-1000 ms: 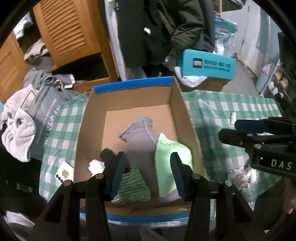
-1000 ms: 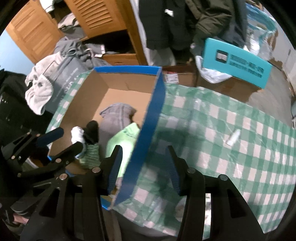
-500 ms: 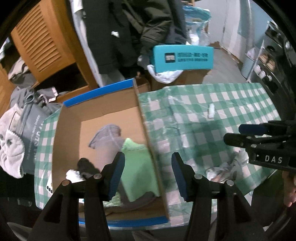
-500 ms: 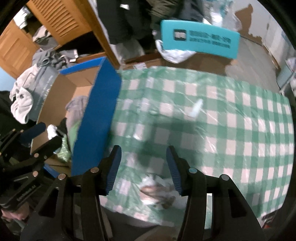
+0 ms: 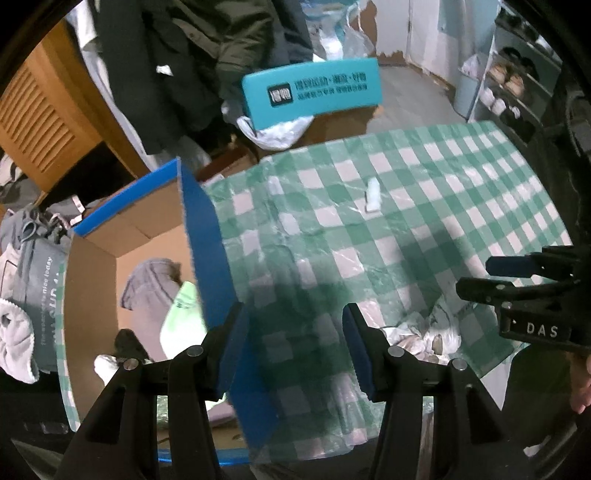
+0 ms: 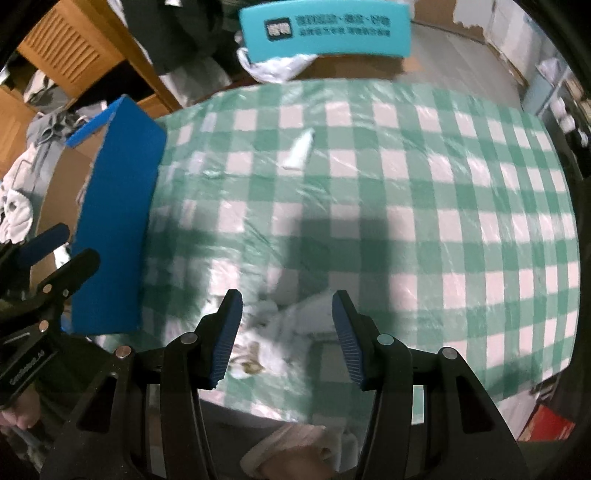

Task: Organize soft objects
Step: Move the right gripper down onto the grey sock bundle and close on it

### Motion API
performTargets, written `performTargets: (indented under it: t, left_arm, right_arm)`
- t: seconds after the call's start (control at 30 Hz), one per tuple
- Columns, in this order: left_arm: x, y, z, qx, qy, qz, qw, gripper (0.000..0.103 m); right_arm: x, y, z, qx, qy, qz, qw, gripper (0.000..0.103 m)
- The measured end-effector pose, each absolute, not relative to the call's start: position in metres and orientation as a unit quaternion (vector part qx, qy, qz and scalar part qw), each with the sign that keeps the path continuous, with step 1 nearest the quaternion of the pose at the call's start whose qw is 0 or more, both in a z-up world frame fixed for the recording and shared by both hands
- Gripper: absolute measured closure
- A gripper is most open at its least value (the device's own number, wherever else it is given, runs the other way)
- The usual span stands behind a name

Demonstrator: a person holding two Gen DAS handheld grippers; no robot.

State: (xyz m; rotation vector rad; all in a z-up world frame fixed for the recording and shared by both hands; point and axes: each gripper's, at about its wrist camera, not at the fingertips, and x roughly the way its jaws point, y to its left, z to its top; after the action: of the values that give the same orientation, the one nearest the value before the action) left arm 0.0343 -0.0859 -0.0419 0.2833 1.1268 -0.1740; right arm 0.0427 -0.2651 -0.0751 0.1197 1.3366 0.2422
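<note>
**Both grippers spread over the checked table, white soft item between the right fingers**

While the cardboard box [image 5: 92,280] stood at 9 o'clock of the left wrist view, it contained a grey cloth [image 5: 147,291], a light green cloth [image 5: 183,317] and something white [image 5: 105,367] near its front corner. Its blue side wall [image 5: 214,273] rose at 7 o'clock, just beside the left finger of the left gripper [image 5: 295,345], whose jaws were spread apart and gripped nothing. Under them lay the green checked tablecloth [image 5: 406,206]. A small white tube [image 5: 372,194] rested on the cloth at 12 o'clock, well apart from the box. At 4 o'clock a crumpled white soft item [image 5: 424,332] lay near the table edge. The right gripper [image 6: 287,334] was also spread wide and grasped nothing; in its own view this white soft item [image 6: 269,332] sat at 6 o'clock between its fingers, blurred. A teal box [image 6: 325,31] stood behind the table at 12 o'clock.
</note>
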Motion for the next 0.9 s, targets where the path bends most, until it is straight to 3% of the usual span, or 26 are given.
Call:
performTargets:
  t: [0.27,0.9]
  left_arm:
    - [0.039,-0.097,-0.054,0.137,0.539,-0.075,0.828,0.049]
    - [0.054,-0.099,-0.073,0.131,0.561,-0.063,0.815,0.049]
  right_arm:
    - [0.033,-0.259,-0.101,0.072,0.651,0.139,0.743,0.052]
    - [0.036,-0.235,-0.134,-0.020,0.657,0.137,0.741,0.050]
